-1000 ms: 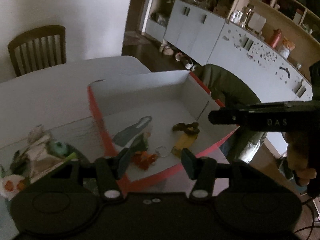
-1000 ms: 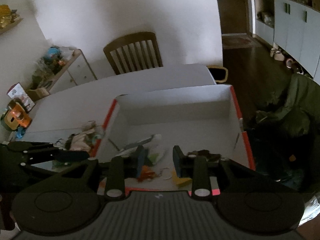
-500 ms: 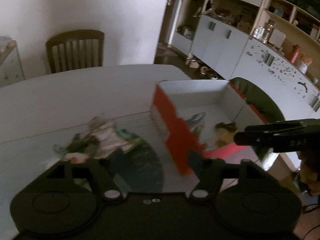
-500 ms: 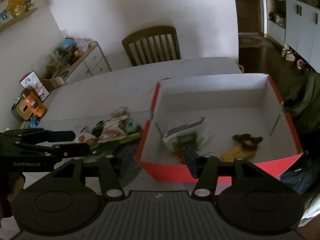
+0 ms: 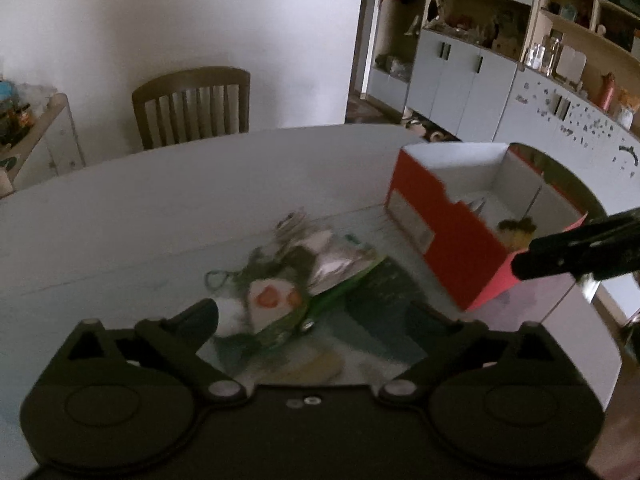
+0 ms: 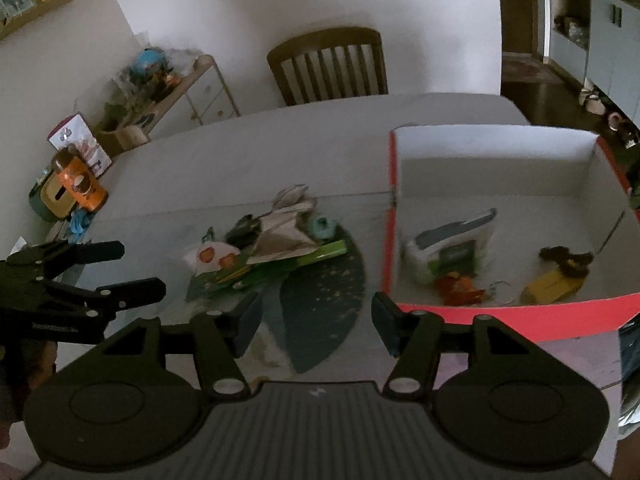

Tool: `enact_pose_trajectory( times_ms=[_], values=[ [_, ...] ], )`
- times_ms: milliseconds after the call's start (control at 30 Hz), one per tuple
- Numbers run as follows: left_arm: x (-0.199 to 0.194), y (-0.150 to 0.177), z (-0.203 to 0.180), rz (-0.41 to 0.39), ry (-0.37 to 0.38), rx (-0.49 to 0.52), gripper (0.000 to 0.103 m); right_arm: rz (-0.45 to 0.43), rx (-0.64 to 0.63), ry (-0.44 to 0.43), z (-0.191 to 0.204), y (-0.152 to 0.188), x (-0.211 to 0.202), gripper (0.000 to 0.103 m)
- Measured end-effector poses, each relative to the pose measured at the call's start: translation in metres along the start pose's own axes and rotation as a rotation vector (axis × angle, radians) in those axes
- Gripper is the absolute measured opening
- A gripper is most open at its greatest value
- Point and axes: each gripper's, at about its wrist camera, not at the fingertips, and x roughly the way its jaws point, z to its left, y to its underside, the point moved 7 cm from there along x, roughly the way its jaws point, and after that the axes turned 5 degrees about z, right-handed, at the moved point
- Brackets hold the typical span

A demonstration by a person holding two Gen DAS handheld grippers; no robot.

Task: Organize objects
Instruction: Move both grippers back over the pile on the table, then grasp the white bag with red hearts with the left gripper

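Observation:
A red box point(image 6: 500, 314) with a white inside stands on the right of the table. It holds a white and grey pouch point(image 6: 452, 248), an orange item point(image 6: 460, 286) and a yellow item point(image 6: 552, 286). Left of it, a pile lies partly on a dark round mat point(image 6: 320, 292): beige crumpled paper point(image 6: 280, 236), a green strip point(image 6: 316, 254) and a white piece with orange prints point(image 6: 212, 256). My left gripper point(image 5: 314, 320) hovers over the pile point(image 5: 280, 296), its jaws opening wide and empty. My right gripper point(image 6: 316, 320) hangs over the mat, jaws opening, nothing between them.
The red box point(image 5: 440, 220) sits near the table's right edge. A wooden chair point(image 6: 328, 64) stands behind the table. A low shelf with toys point(image 6: 160, 80) and an orange toy point(image 6: 78, 184) are at the left. Grey cabinets point(image 5: 460, 76) line the right wall.
Both grippers have swung left, from over the box to over the pile and mat. Both pairs of jaws stand wider than before.

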Motion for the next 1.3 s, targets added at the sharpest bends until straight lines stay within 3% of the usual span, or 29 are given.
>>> enact_pose_trajectory(
  times_ms=[200,333,667,833,967,1300],
  values=[
    [0.012,0.016,0.033,0.013,0.003,-0.036,0.102,0.041,-0.034,0.008,0.030,0.011,0.020,0.060],
    [0.021,0.017,0.049,0.031,0.018,-0.047,0.102,0.058,-0.053,-0.001,0.051,0.019,0.035,0.068],
    [0.048,0.004,0.045,0.025,0.074,0.021,0.101,0.133,-0.149,-0.001,0.092,0.036,0.091,0.068],
    [0.074,0.002,0.048,0.065,0.101,-0.007,0.092,0.147,-0.192,0.014,0.102,0.042,0.116,0.068],
    [0.087,0.001,0.049,0.089,0.109,-0.010,0.076,0.159,-0.216,0.026,0.108,0.044,0.132,0.068],
    [0.101,-0.002,0.046,0.104,0.146,0.010,0.062,0.208,-0.235,0.023,0.113,0.050,0.156,0.068]
  ],
)
